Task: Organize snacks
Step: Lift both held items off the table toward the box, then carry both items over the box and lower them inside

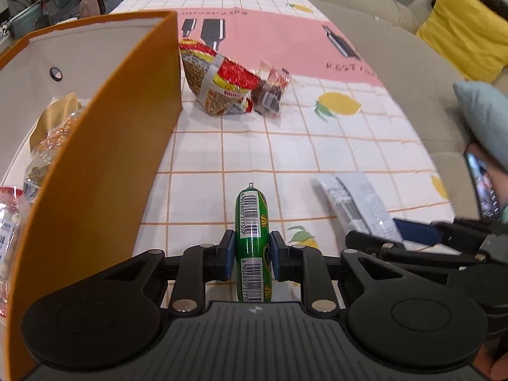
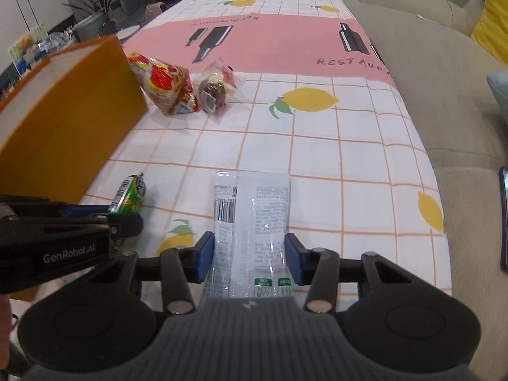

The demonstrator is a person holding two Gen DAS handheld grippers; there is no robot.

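Note:
My left gripper point(image 1: 253, 244) is shut on a green sausage stick point(image 1: 252, 219) with a barcode label, held just above the lemon-print tablecloth point(image 1: 254, 152). My right gripper point(image 2: 250, 250) is shut on a flat white snack packet point(image 2: 254, 203), whose far end points away from me. The orange box point(image 1: 95, 158) stands close on the left, and bagged snacks point(image 1: 54, 127) lie inside it. Farther up the cloth, a red and yellow noodle pack point(image 1: 219, 79) lies beside a small clear-wrapped dark snack point(image 1: 271, 90). The right wrist view shows the sausage point(image 2: 128, 193) by the box's wall point(image 2: 70, 120).
A beige sofa point(image 2: 428, 79) runs along the right edge of the cloth, with a yellow cushion point(image 1: 460, 31) and a light blue one point(image 1: 485, 120). A dark phone point(image 2: 503, 216) lies on the sofa. Potted plants point(image 2: 95, 16) stand beyond the box at the back left.

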